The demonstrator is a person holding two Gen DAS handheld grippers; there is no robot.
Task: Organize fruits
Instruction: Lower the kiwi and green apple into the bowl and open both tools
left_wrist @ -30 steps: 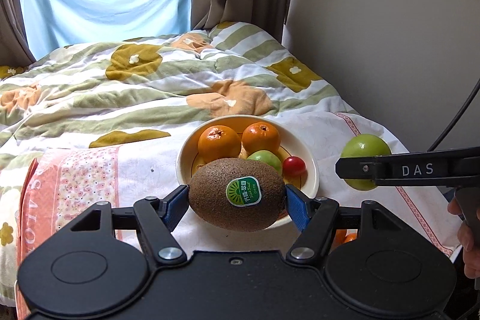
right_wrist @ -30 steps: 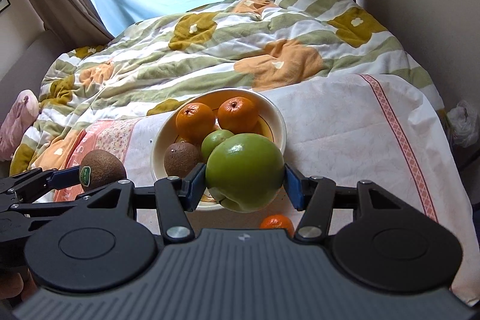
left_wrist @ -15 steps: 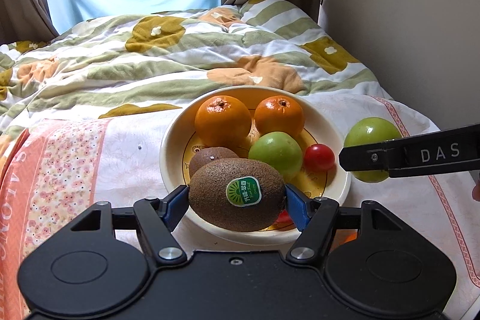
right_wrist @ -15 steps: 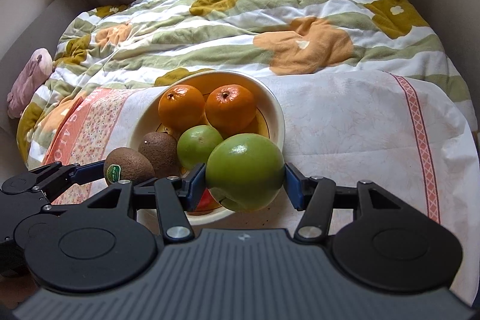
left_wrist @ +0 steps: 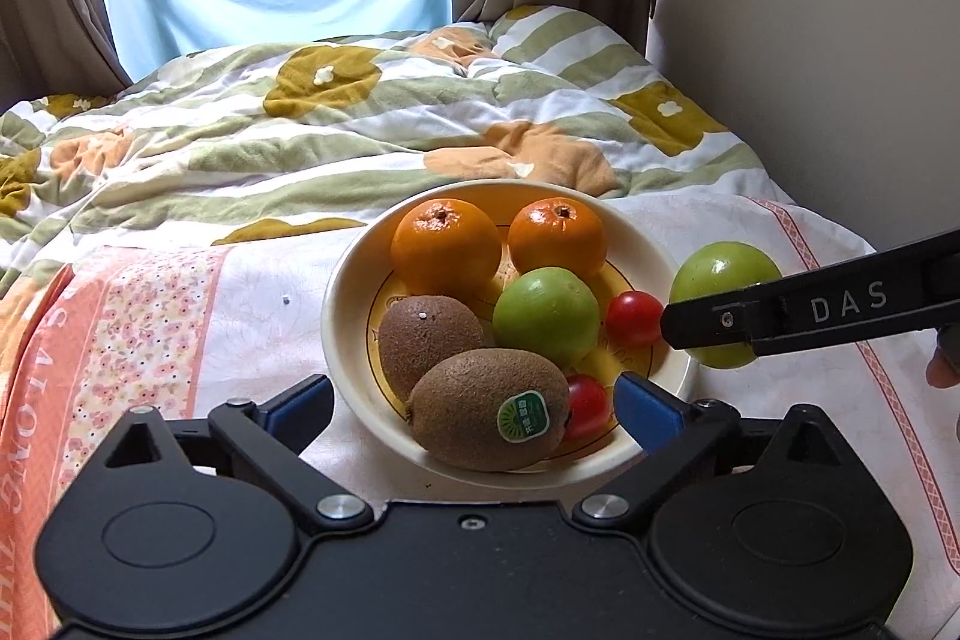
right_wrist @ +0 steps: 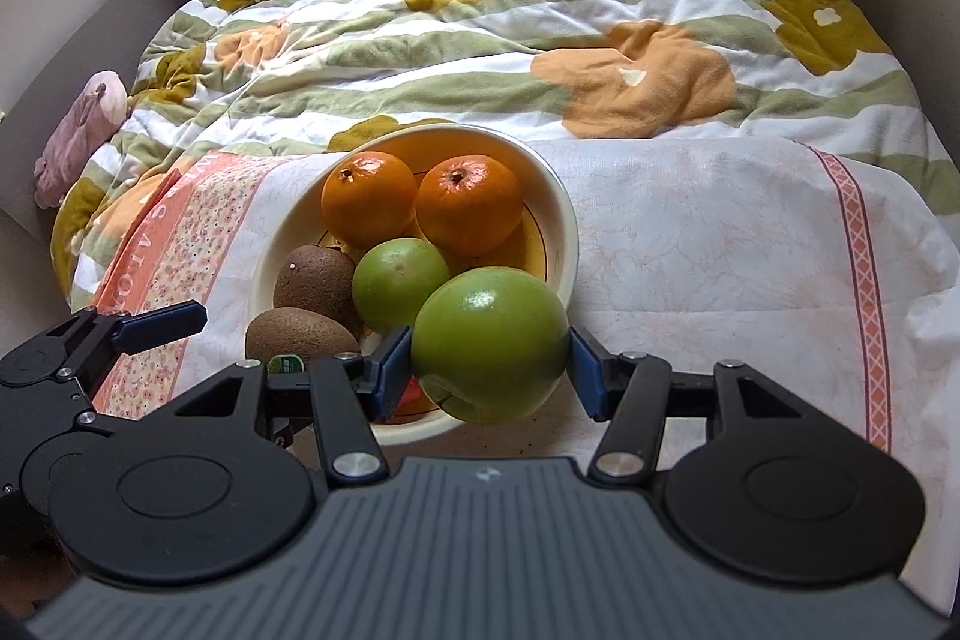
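A cream bowl (left_wrist: 348, 340) on the cloth holds two oranges (left_wrist: 445, 244), a green apple (left_wrist: 545, 315), two kiwis and two red cherry tomatoes (left_wrist: 633, 318). The stickered kiwi (left_wrist: 489, 407) lies at the bowl's near edge. My left gripper (left_wrist: 474, 403) is open, its blue pads apart on either side of that kiwi and clear of it. My right gripper (right_wrist: 489, 361) is shut on a large green apple (right_wrist: 491, 343), held over the bowl's near right rim (right_wrist: 567, 244). That apple also shows in the left wrist view (left_wrist: 723, 292).
The bowl stands on a white and pink floral cloth (right_wrist: 690, 250) over the bed. A flowered quilt (left_wrist: 360, 130) lies behind. A wall (left_wrist: 810, 40) runs along the right. A pink soft toy (right_wrist: 78, 124) lies at the left.
My left gripper has opened and let go of the stickered kiwi, which now lies in the bowl. My right gripper has brought the large green apple closer over the bowl's rim.
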